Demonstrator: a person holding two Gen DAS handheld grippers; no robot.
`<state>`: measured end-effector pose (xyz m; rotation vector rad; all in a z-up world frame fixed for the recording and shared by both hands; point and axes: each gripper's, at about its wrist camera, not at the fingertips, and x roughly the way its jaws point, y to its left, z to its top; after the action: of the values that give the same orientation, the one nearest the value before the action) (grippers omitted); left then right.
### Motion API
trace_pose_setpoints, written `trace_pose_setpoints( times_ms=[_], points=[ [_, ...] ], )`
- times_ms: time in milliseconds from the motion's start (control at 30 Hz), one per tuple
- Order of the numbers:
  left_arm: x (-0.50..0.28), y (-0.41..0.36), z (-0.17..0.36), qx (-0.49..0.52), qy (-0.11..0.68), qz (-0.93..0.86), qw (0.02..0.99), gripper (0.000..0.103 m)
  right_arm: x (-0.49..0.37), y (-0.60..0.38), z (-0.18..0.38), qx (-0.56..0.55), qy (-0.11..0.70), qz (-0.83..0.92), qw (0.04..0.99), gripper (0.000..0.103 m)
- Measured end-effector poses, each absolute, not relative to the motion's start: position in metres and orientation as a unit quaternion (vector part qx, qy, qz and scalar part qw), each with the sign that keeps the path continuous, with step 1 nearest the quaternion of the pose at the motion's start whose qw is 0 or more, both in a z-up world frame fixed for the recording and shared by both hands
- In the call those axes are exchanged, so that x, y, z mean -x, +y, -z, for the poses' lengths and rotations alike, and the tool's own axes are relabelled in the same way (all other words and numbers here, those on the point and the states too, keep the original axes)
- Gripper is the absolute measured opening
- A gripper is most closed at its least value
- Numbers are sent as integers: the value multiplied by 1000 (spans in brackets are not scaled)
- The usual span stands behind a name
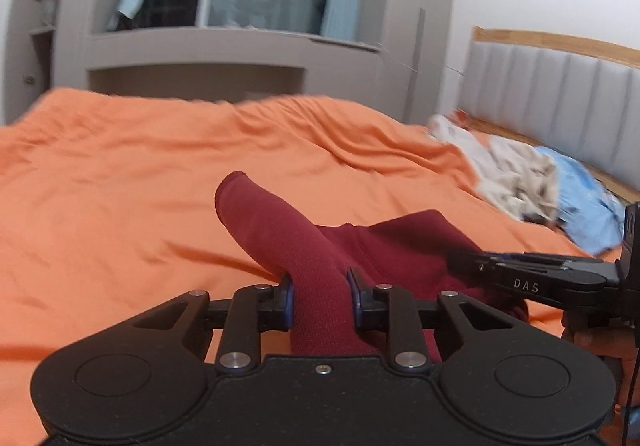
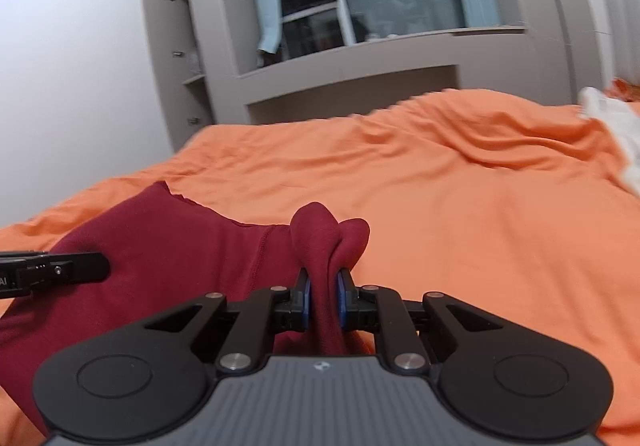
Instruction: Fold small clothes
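Note:
A dark red knit garment (image 1: 400,246) is lifted off the orange bedspread (image 1: 120,186). My left gripper (image 1: 320,298) is shut on a rolled tube of its fabric that sticks up and forward past the blue pads. My right gripper (image 2: 323,300) is shut on a bunched fold of the same red garment (image 2: 180,254), whose body spreads to the left in the right wrist view. Each gripper shows in the other's view: the right gripper (image 1: 460,258) at the right edge, the left gripper (image 2: 102,266) at the left edge, both against the red cloth.
A heap of white, beige and light blue clothes (image 1: 532,186) lies at the right by the padded grey headboard (image 1: 560,86). Grey cabinets and a window ledge (image 2: 360,58) stand beyond the bed's far edge. Orange bedspread (image 2: 480,206) stretches ahead.

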<state>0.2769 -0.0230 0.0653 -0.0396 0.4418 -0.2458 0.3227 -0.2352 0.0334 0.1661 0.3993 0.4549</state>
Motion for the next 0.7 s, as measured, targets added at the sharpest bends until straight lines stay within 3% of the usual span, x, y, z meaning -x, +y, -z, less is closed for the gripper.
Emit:
trace_pose_setpoints(
  times_ms=[333, 700],
  points=[
    [-280, 60, -68, 56, 237, 20, 970, 28, -342, -186, -4, -37, 242, -242, 939, 15],
    [-293, 57, -16, -2, 300, -22, 954, 30, -346, -186, 23, -32, 278, -224, 934, 16]
  ],
)
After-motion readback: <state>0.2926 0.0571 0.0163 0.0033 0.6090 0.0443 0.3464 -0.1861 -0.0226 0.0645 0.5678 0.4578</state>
